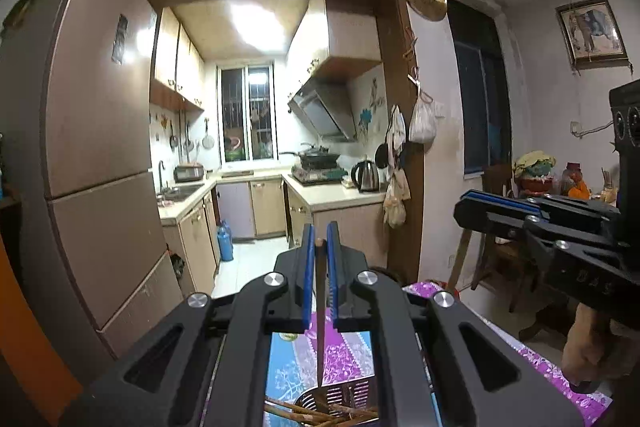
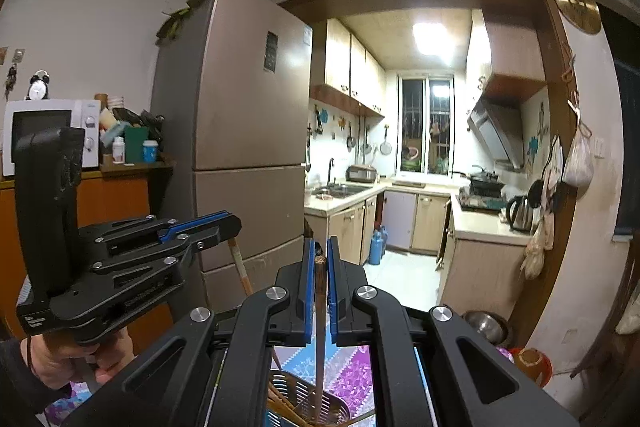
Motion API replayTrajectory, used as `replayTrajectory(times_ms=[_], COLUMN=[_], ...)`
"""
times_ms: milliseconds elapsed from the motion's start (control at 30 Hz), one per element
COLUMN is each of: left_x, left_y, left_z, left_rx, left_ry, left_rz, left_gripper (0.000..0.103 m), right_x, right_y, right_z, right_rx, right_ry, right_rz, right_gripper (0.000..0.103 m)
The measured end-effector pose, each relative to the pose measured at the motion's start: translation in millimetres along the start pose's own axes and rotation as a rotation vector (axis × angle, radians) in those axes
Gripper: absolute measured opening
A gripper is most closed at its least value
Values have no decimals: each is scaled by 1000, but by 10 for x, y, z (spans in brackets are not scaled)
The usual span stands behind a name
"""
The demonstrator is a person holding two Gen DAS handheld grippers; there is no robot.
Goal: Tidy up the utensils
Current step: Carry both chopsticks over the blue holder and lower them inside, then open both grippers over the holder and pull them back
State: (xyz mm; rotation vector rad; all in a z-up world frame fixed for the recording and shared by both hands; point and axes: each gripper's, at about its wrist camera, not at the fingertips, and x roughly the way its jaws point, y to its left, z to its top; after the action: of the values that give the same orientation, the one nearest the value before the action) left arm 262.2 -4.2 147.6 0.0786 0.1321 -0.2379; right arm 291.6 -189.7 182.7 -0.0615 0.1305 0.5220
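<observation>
1. My left gripper (image 1: pixel 319 247) is clenched on one thin dark brown wooden chopstick (image 1: pixel 320 323); its top end pokes up between the blue pads and its tip hangs down toward the round slotted utensil basket (image 1: pixel 340 397) directly below.
2. My right gripper (image 2: pixel 319 255) is likewise clamped on a second brown wooden chopstick (image 2: pixel 319 339), which hangs upright over the same basket (image 2: pixel 316 413).
3. I judge both sticks are held vertical so they can go tip-first into the basket, where more chopsticks already lie slanted.
4. The basket stands on a table with a purple and blue floral cloth (image 1: pixel 348 351); the cloth's edge falls away to the right of the basket in the left wrist view.
5. Beyond the basket the tall bronze refrigerator (image 2: pixel 248 131) stands well apart, and the floor toward the lit kitchen doorway is open. The two grippers sit side by side, so the room between them is what I must watch.
</observation>
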Motion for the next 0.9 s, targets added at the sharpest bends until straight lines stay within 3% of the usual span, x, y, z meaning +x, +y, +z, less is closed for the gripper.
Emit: replayTrajectory(times_ms=[333, 900], left_x=[223, 299], left_y=[146, 178], left_z=[-193, -266], left_rx=[-28, -36], left_ry=[61, 106], left_rz=[-16, -12], left_gripper=[5, 5], right_x=[383, 531], right_y=[-31, -42], right_z=[-243, -359], right_rx=[6, 6], right_ry=[57, 71], right_rz=[-16, -26], right_gripper=[7, 7])
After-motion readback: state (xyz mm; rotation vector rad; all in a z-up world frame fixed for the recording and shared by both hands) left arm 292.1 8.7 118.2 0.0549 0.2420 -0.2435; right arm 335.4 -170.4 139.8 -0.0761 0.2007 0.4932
